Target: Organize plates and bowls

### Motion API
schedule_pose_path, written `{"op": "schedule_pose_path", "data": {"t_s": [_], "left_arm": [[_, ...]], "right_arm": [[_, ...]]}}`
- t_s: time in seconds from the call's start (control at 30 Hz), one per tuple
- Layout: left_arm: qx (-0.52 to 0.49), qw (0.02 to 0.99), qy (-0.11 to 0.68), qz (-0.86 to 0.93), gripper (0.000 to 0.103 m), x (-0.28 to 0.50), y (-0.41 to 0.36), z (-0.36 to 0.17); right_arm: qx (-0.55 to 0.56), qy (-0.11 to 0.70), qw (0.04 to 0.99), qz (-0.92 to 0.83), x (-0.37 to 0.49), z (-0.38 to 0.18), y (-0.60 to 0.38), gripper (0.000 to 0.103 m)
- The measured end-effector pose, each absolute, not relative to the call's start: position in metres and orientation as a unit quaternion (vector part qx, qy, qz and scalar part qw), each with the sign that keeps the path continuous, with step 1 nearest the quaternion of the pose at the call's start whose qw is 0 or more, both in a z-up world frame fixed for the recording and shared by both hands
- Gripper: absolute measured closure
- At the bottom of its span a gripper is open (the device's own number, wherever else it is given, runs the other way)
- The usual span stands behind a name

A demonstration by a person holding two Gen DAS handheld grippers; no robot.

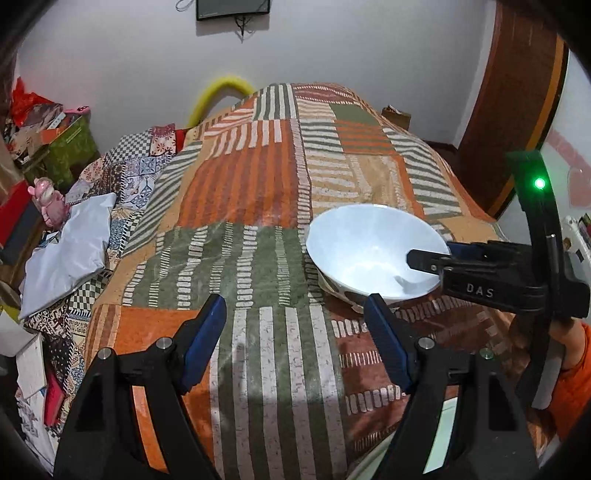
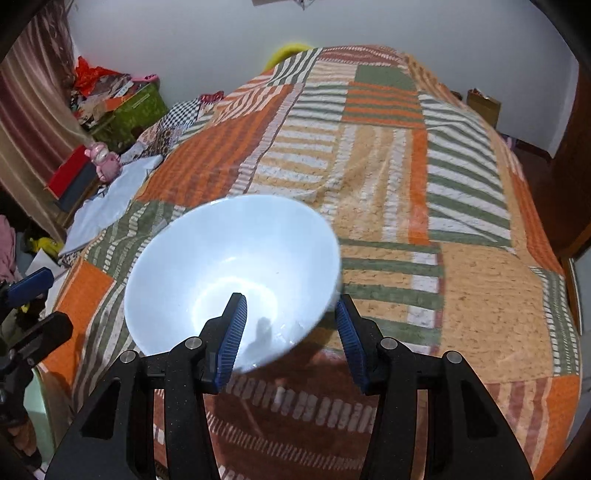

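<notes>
A patchwork bedspread point(image 1: 258, 192) in orange, green and tan stripes covered the bed. Beside it on the left lay a pale blue pillow point(image 1: 74, 251), with a pink toy figure point(image 1: 50, 205) just behind. Farther back stood a green box point(image 1: 70, 147) heaped with papers. A yellow curved tube point(image 1: 221, 88) rose behind the bed, and a dark screen point(image 1: 232, 9) hung on the white wall.

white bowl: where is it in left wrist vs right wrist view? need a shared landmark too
Left wrist: white bowl right of centre, over the patchwork bedspread, its near-right rim in the right gripper.
Right wrist: white bowl lower centre-left, its rim between the gripper's pads.
Shared landmark: pink figurine at left beside the bed.
</notes>
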State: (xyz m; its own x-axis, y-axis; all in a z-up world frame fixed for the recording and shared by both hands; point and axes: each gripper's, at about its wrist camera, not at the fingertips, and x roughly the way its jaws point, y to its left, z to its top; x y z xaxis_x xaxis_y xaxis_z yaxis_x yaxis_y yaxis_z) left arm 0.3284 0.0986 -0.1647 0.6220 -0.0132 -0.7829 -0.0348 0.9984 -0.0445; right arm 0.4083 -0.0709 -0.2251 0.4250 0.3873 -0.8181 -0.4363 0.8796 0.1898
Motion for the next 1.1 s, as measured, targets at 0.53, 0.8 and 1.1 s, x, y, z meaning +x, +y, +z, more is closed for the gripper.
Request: {"op": "schedule_pose_path", "data": {"t_s": [0.53, 0.8, 1.1], "left_arm": [[-0.066, 0.874, 0.481, -0.007, 0.026, 0.339, 0.103, -0.187], [-0.062, 0.850, 0.523, -0.023, 0.044, 0.343, 0.094, -0.210], [-0.056, 0.835, 0.546, -0.044, 0.077, 0.345, 0.083, -0.226]], "right_arm": [[-0.081, 0.472, 0.825, 0.300, 0.376, -0.232, -0.054, 0.083], [-0.039, 0.507, 0.802, 0.315, 0.372, -0.235, -0.065, 0.078], [-0.043, 0.496, 0.806, 0.319, 0.358, -0.236, -0.060, 0.072]]}}
